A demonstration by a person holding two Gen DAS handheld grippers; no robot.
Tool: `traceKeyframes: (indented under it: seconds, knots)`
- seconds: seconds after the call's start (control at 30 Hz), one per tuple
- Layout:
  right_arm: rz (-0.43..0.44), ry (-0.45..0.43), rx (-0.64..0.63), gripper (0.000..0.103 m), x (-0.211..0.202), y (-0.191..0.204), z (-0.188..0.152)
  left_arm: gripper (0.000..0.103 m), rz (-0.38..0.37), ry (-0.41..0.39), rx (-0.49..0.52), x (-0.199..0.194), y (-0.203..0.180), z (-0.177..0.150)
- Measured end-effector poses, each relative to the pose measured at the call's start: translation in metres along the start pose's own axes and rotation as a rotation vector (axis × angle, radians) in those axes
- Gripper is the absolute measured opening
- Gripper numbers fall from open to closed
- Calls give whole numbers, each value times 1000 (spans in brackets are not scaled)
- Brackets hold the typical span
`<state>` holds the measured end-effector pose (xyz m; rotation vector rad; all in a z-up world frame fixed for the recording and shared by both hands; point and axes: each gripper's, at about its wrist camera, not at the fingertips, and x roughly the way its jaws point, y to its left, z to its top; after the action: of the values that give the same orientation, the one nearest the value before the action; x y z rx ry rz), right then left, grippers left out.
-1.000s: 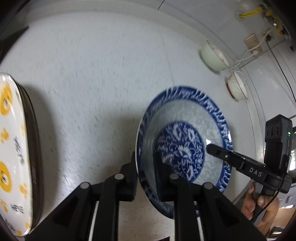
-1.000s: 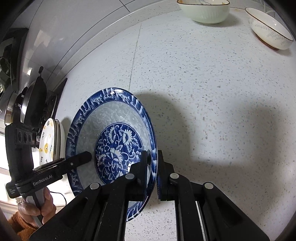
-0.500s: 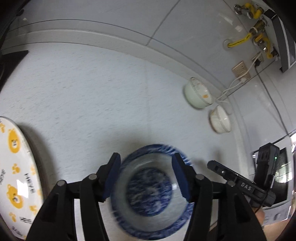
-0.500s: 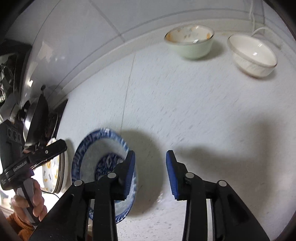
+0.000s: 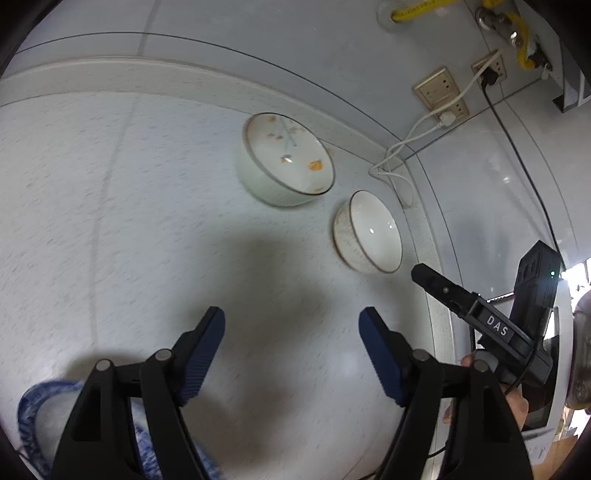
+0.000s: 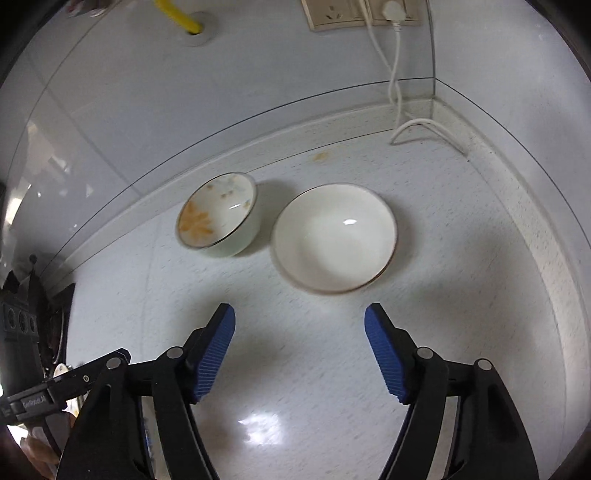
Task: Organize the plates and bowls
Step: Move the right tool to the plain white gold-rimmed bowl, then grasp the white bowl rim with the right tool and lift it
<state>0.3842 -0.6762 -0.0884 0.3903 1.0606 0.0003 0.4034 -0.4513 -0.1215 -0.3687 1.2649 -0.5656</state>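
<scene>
Two bowls stand on the white speckled counter near the back wall. A pale green bowl with orange flowers (image 5: 288, 158) (image 6: 218, 216) is on the left. A plain white bowl with a thin dark rim (image 5: 367, 232) (image 6: 334, 236) is on the right. My left gripper (image 5: 291, 354) is open and empty, well short of both bowls. My right gripper (image 6: 299, 350) is open and empty, just in front of the white bowl. The blue patterned plate (image 5: 33, 406) lies on the counter under my left gripper at the bottom left. The right gripper also shows in the left wrist view (image 5: 480, 321).
A white cable (image 6: 397, 74) runs from wall sockets (image 5: 439, 92) down to the counter corner behind the bowls. A yellow hose (image 6: 177, 14) enters the wall. Dark stove parts (image 6: 22, 314) sit at the far left. The counter meets walls at back and right.
Both grippers let go of the blue plate, which now lies on the counter. Both opened wide and swung toward the two bowls at the back.
</scene>
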Motion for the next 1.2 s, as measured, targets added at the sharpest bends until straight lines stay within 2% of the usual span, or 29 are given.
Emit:
traceKeyframes:
  seconds: [0.1, 0.33, 0.57, 0.63, 0.73, 0.77, 0.8, 0.83, 0.87, 0.9, 0.93, 1.0, 1.03, 1.2]
  knots:
    - [0, 18, 9, 77, 18, -15, 17, 86, 13, 31, 9, 35, -18, 20]
    - [-5, 49, 77, 77, 50, -49, 44, 86, 47, 90, -72, 100, -28, 50]
    - [-1, 89, 97, 77, 71, -63, 62, 84, 70, 89, -100, 138, -43, 61]
    - [-11, 107, 89, 73, 77, -65, 66, 82, 78, 96, -126, 148, -43, 63]
    - [-16, 135, 76, 60, 88, -65, 69, 73, 80, 80, -112, 155, -47, 66]
    - [-19, 144, 71, 56, 92, -64, 69, 64, 74, 86, -108, 159, -48, 67]
    - [-22, 160, 64, 47, 97, -63, 68, 57, 65, 89, -105, 161, -49, 67]
    - [-25, 176, 58, 38, 102, -62, 68, 54, 62, 96, -96, 163, -52, 68]
    - [-28, 186, 53, 33, 107, -61, 67, 49, 64, 98, -85, 164, -53, 68]
    - [-27, 194, 49, 25, 111, -60, 66, 45, 62, 101, -77, 165, -54, 68]
    - [-31, 197, 45, 22, 113, -59, 65, 41, 54, 109, -73, 166, -55, 67]
    - [-52, 192, 34, 17, 115, -57, 63, 26, 34, 127, -68, 170, -55, 65]
    - [-39, 193, 41, 15, 114, -58, 62, 23, 25, 136, -61, 170, -55, 63]
    - [-38, 198, 43, 14, 111, -55, 54, 17, 22, 150, -48, 164, -52, 56]
